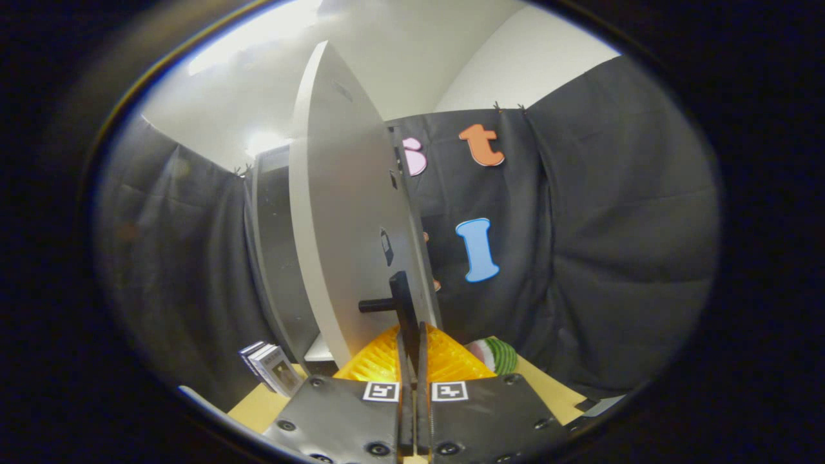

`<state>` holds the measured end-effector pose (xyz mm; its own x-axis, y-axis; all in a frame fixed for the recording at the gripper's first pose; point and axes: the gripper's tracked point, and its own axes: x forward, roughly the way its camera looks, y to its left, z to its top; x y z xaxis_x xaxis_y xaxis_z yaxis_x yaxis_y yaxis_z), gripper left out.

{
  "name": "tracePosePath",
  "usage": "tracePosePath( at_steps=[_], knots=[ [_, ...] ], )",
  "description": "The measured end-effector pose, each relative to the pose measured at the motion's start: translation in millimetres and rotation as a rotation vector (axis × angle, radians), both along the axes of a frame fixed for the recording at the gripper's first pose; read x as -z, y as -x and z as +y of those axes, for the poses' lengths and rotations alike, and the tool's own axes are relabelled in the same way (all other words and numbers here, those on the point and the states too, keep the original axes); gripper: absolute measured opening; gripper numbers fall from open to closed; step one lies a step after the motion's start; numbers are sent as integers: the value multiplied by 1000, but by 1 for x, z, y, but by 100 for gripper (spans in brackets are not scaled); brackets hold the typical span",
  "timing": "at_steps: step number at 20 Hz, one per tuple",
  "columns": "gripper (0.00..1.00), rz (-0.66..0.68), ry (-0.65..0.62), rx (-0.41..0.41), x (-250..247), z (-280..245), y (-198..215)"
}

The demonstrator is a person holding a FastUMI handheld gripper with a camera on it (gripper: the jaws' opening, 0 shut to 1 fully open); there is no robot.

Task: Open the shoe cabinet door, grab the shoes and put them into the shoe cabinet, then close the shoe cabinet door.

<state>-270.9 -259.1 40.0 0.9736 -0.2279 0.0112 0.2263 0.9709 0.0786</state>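
The gripper [412,335] is seen with fingers pressed together on the black handle [401,298] of the half-open shoe cabinet door [341,212]

Gripper-mounted fisheye, facing forward along the jaws, close against the cabinet door [348,212].

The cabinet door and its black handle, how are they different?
The cabinet door is pale grey, wide and flat; the handle is black, thin and stick-shaped. The door stands open, seen nearly edge-on; the handle sticks out from it on a short post. The gripper has its jaws closed on the handle, not on the door's panel. Both stand upright.
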Motion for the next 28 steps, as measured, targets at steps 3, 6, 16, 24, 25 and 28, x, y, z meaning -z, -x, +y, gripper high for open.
tracePosePath(
  at_steps=[3, 6, 16, 24, 25, 28],
  knots=[
    [4, -8, -1, 38, -4, -25, 6],
    [3, -6, 0, 46, -6, -41, 6],
    [2, -9, 50, 82, -22, -68, 31],
    [2, -28, 64, 102, -28, -73, 48],
    [2, -28, 68, 93, -28, -69, 49],
    [2, -29, 80, 62, -26, -50, 48]
  ],
)
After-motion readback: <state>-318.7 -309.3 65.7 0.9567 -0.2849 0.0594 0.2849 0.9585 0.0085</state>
